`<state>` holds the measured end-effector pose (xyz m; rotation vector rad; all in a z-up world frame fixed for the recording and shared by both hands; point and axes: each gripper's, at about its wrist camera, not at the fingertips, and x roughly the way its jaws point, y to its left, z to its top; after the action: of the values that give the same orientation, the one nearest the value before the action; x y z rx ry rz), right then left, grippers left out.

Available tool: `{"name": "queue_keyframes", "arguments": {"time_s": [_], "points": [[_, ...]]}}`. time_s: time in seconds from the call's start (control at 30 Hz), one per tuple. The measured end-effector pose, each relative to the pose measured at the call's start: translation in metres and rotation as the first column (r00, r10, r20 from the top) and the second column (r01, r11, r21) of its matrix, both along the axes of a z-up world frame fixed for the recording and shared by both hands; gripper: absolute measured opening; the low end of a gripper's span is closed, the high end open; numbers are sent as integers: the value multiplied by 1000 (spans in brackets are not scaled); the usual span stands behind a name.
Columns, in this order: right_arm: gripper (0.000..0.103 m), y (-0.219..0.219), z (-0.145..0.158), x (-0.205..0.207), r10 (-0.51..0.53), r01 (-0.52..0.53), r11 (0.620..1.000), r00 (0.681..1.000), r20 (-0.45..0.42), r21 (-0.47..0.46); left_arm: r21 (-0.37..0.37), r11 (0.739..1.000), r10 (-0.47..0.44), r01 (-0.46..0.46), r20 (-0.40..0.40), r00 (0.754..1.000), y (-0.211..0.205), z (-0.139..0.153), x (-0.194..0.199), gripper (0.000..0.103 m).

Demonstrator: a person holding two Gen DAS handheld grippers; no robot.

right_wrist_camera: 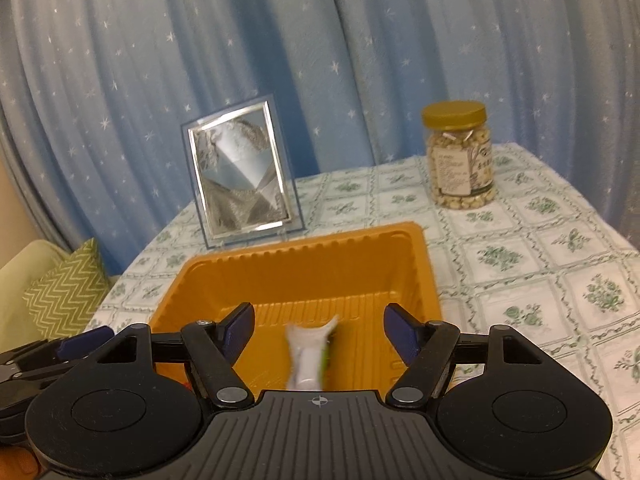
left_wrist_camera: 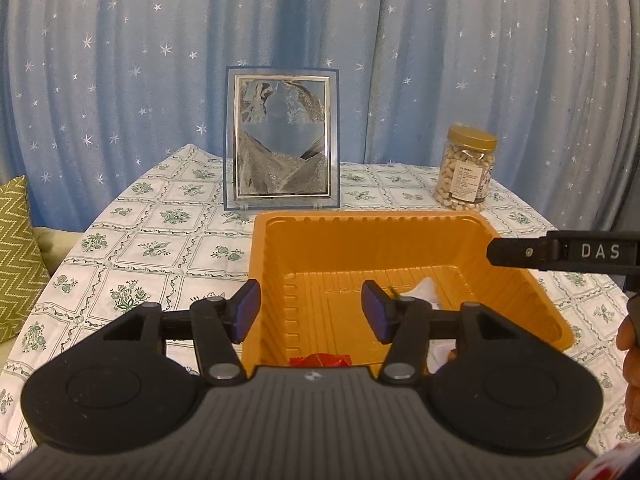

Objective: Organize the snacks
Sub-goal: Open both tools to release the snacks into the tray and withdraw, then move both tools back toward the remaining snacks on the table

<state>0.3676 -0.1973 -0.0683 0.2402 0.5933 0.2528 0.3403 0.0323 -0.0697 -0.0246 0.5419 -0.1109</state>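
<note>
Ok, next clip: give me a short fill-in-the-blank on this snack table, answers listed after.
1. The clear plastic jar of nuts has a ___ lid.
2. The blurred white-and-green snack packet is over the orange plastic ___.
3. The right gripper jaws stand ___, pads off the packet.
4. The silver-edged picture frame stands ___ the tray.

Answers: gold; tray; open; behind

Table, floral cloth (right_wrist_camera: pixel 520 264): orange tray (right_wrist_camera: pixel 424 264), picture frame (left_wrist_camera: pixel 282 140), nut jar (right_wrist_camera: pixel 460 160) standing on it.

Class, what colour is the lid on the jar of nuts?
Gold; the lid shows best in the right wrist view.
</note>
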Motion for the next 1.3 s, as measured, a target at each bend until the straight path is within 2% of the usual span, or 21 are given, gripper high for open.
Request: {"name": "queue_keyframes", "arguments": {"time_s": [0.2, 0.37, 0.8, 1.17, 1.3], "points": [[71, -6, 13, -24, -21, 21, 1000, 999, 42, -13, -16, 1000, 4, -4, 1, 1000, -3, 10, -19, 58], [71, -10, 21, -52, -40, 40, 999, 998, 38, -11, -15, 1000, -5, 5, 6, 1000, -12, 18, -46, 61], [71, -15, 10, -139, -42, 36, 996, 997, -67, -77, -30, 999, 12, -15, -77, 997, -26, 13, -144, 74], [71, -24, -10, -210, -37, 36, 999, 987, -153, -12, -21, 997, 73, -76, -114, 991, -16, 9, -217, 76], [71, -20, -15, -229, -14, 8, 999, 989, -147, -42, -19, 996, 85, -88, -125, 988, -10, 7, -234, 77]]}}
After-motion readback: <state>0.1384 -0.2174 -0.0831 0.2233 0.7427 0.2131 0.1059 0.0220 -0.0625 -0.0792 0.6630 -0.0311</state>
